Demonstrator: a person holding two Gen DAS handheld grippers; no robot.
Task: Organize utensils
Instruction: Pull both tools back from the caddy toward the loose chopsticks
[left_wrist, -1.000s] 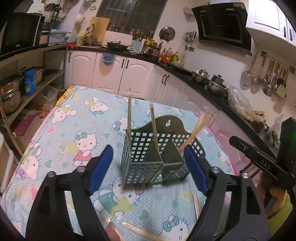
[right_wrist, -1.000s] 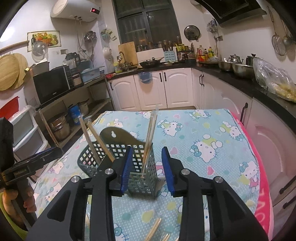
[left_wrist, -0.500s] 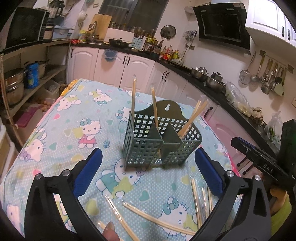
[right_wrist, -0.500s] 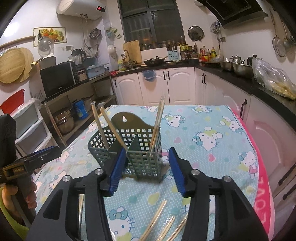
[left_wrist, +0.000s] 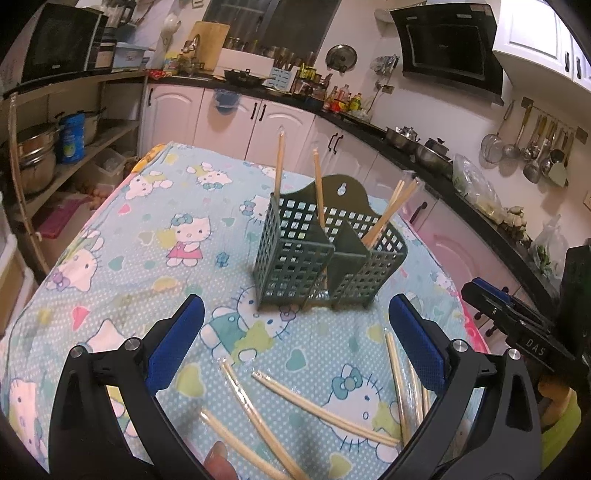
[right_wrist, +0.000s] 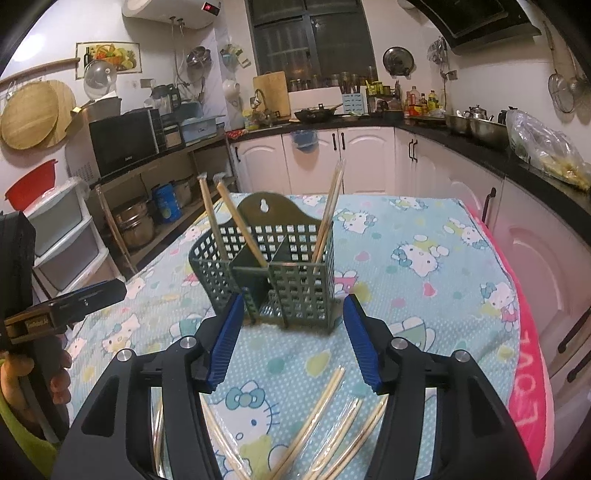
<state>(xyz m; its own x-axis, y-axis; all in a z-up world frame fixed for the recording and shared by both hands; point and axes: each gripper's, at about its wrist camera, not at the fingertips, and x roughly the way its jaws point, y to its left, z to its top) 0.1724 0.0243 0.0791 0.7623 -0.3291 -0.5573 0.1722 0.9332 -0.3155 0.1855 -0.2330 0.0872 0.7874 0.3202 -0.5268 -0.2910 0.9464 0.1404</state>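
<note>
A dark green slotted utensil basket (left_wrist: 325, 254) stands upright on the Hello Kitty tablecloth, with several wooden chopsticks (left_wrist: 279, 166) standing in its compartments. It also shows in the right wrist view (right_wrist: 273, 273). Several loose chopsticks (left_wrist: 321, 406) lie on the cloth in front of it, also seen in the right wrist view (right_wrist: 314, 417). My left gripper (left_wrist: 295, 350) is open and empty, hovering over the loose chopsticks short of the basket. My right gripper (right_wrist: 293, 339) is open and empty, just short of the basket.
The table (left_wrist: 122, 258) is covered by a light blue patterned cloth with a pink edge (right_wrist: 528, 354) on the right. Kitchen counters and white cabinets (right_wrist: 365, 158) run behind and to the right. Shelves with pots (left_wrist: 40, 155) stand to the left.
Both grippers have pulled back from the basket and opened wider. The basket stands free on the cloth, and the loose chopsticks in front have come into view.
</note>
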